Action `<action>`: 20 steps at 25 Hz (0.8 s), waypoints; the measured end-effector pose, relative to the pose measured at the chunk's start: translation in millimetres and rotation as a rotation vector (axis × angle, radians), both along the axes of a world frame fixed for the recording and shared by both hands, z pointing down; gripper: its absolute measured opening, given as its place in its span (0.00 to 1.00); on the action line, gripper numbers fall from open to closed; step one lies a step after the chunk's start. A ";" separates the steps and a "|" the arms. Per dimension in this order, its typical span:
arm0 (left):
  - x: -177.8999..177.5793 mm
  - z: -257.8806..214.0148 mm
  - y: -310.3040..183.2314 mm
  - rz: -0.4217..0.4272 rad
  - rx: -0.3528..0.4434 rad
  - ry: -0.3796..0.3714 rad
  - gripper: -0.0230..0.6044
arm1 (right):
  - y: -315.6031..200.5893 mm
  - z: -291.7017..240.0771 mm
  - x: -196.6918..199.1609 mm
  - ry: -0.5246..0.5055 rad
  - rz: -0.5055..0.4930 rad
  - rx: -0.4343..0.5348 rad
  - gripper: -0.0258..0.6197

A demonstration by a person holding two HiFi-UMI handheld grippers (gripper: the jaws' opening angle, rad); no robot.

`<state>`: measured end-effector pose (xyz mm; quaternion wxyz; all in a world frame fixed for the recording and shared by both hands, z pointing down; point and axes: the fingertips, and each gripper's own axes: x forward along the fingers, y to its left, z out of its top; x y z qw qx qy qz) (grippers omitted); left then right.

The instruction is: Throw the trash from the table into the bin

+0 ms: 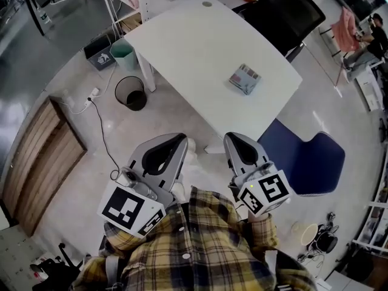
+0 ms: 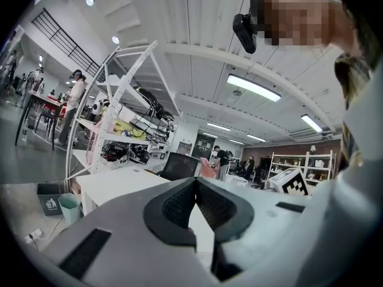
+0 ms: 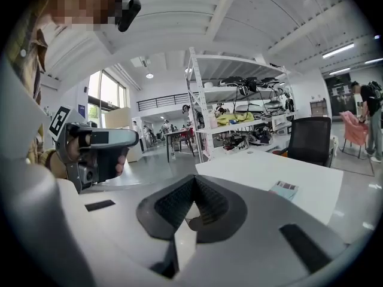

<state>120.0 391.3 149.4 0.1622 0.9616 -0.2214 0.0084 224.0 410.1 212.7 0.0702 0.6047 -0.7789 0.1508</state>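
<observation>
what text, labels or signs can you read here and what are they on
No words or numbers are readable in any view.
packet on the table: coloured print, too small to read.
grey box: a white sign, too blurred to read.
marker cubes: black and white squares only, no letters.

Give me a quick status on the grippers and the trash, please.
Left gripper shut, empty. Right gripper shut, empty. Packet untouched on table. Nothing blocks the black bin.
</observation>
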 end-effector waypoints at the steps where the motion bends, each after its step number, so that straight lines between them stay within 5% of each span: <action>1: 7.8 -2.6 -13.0 0.004 0.004 0.004 0.05 | -12.6 -1.7 7.0 0.002 0.005 0.003 0.04; 11: 98.5 -27.7 -117.0 0.085 0.043 0.008 0.05 | -112.7 -17.8 101.4 0.010 0.092 0.015 0.04; 20: 145.6 -23.0 -161.5 0.184 0.021 0.000 0.05 | -144.9 -14.4 157.2 0.060 0.206 -0.013 0.04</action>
